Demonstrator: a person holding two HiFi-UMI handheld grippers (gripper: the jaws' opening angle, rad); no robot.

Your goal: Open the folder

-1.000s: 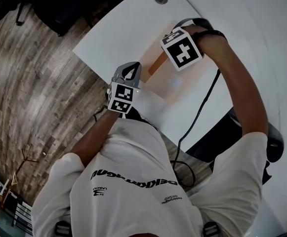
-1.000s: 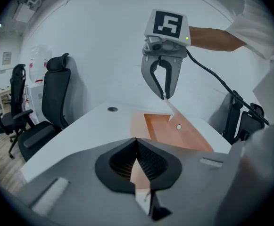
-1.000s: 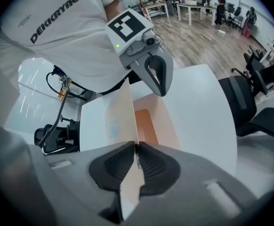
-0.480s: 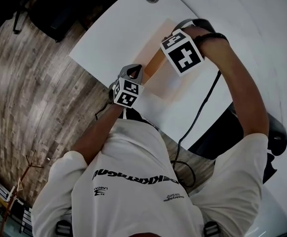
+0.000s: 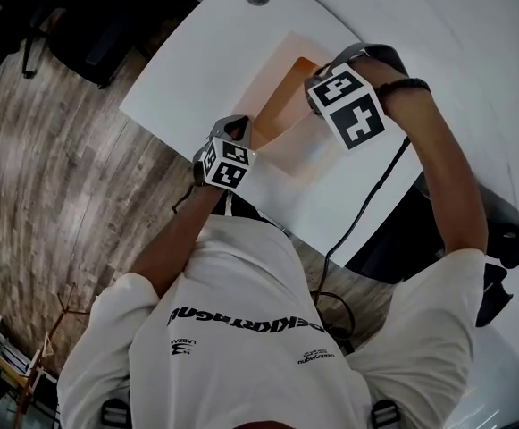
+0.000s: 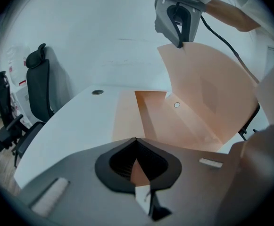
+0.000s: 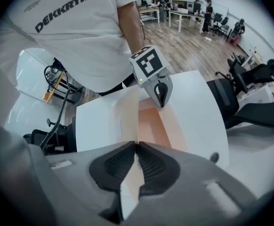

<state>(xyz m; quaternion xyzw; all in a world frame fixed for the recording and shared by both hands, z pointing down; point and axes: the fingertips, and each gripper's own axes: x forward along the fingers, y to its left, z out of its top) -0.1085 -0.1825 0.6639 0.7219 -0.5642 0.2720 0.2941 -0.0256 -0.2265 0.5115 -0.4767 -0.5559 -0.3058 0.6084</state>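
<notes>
folder half open on the white table, one cover in each of my tools

the table [image 5: 188,70] is the biggest thing in the head view, and my torso hides part of its near edge. the peach folder [image 5: 286,105] lies on it in front of me. its lower leaf is flat on the table and its upper cover is lifted and curved, and from above my right arm and marker cube hide part of it. my right tool [image 7: 136,147] is clenched on the raised cover's corner, the sheet running edge-on between its pads. my left tool [image 6: 136,142] is clamped on a peach edge at the folder's near side, but i cannot tell which leaf that is. a small round mark [image 6: 176,105] on the inner leaf is too small to identify.
</notes>
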